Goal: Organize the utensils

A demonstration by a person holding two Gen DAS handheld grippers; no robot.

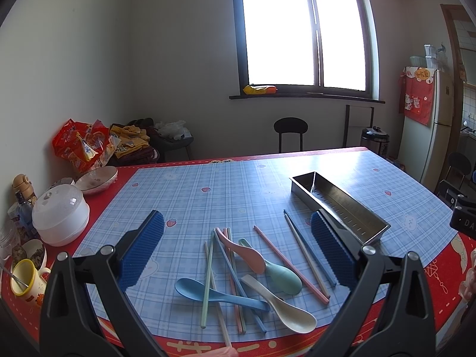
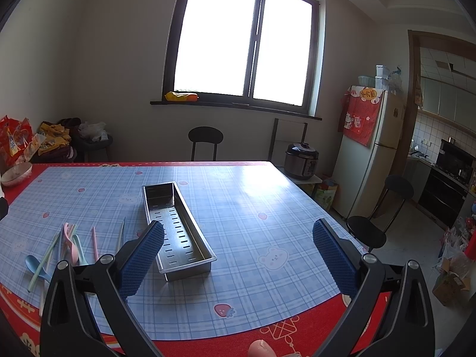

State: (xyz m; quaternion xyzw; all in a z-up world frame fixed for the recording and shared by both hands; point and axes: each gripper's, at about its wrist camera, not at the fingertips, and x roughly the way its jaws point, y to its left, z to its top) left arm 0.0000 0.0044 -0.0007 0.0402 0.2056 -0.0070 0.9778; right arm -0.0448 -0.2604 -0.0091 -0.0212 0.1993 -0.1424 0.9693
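Left wrist view: the left gripper point(image 1: 238, 250), jaws wide apart, hangs over a tangle of spoons point(image 1: 255, 257) and chopsticks point(image 1: 308, 263) on the checked table point(image 1: 208, 190). Right of them lies an empty steel tray point(image 1: 342, 205). The right gripper point(image 2: 238, 255), also apart, hovers beside it. Bowls point(image 1: 96, 180) and a mug point(image 1: 25, 279) crowd the far-left edge.

The counter point(image 1: 184, 190) wears a pale blue plaid mat dotted with red strawberries and white bear faces, edged by a red border with cream motifs. On it lie a blue spoon point(image 1: 190, 289), a pink spoon point(image 1: 248, 255), a mint-green spoon point(image 1: 282, 273) and a cream spoon point(image 1: 285, 312), among pink, blue, green and beige chopsticks point(image 1: 297, 258). The tray point(image 2: 178, 232) is bare silver steel with dark slots. Each tool has black arms and deep blue dimpled pads point(image 1: 141, 253). At the counter's left side stand a white lidded container point(image 1: 61, 217), a yellow-rimmed mug point(image 1: 25, 279) and a red-orange snack bag point(image 1: 78, 145).
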